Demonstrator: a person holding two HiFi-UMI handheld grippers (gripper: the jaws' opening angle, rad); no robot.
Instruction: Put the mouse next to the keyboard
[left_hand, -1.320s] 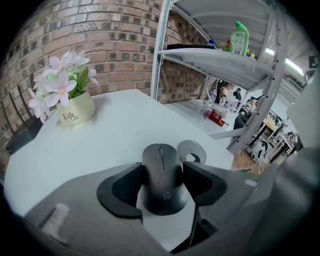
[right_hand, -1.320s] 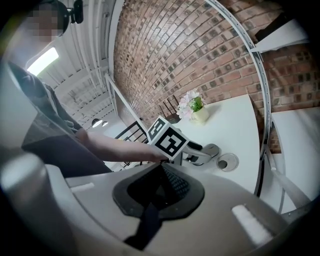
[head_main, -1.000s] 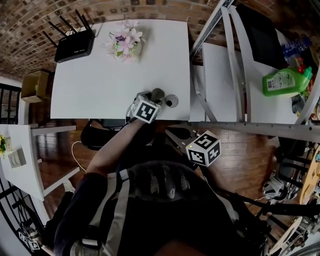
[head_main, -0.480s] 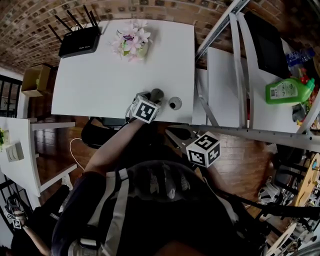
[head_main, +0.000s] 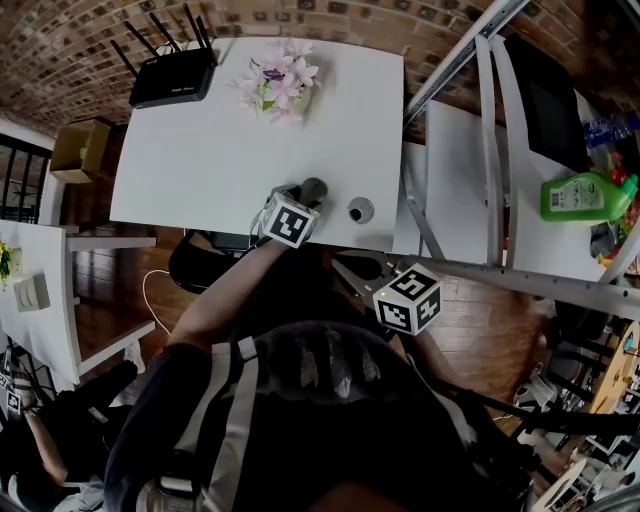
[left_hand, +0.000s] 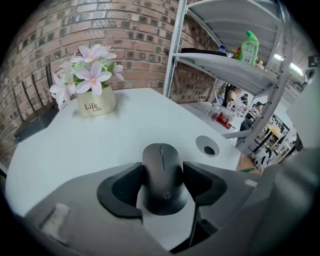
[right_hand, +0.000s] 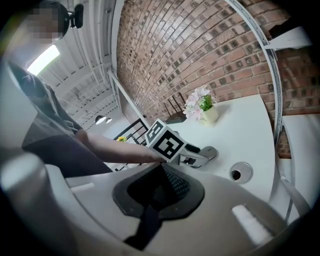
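Gripping the mouse (left_hand: 161, 162) between its jaws, the left tool (left_hand: 162, 175); right tool (right_hand: 161, 172) apparently closed, empty.

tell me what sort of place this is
Likely a home office or lab workroom: a white desk with a round cable hole, a black router with antennas and a black computer mouse, beside grey metal shelving and a brick wall.

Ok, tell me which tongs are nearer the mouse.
Left. The left tongs grip the mouse by its sides; the right tongs hang beyond the near edge of the table, touching nothing.
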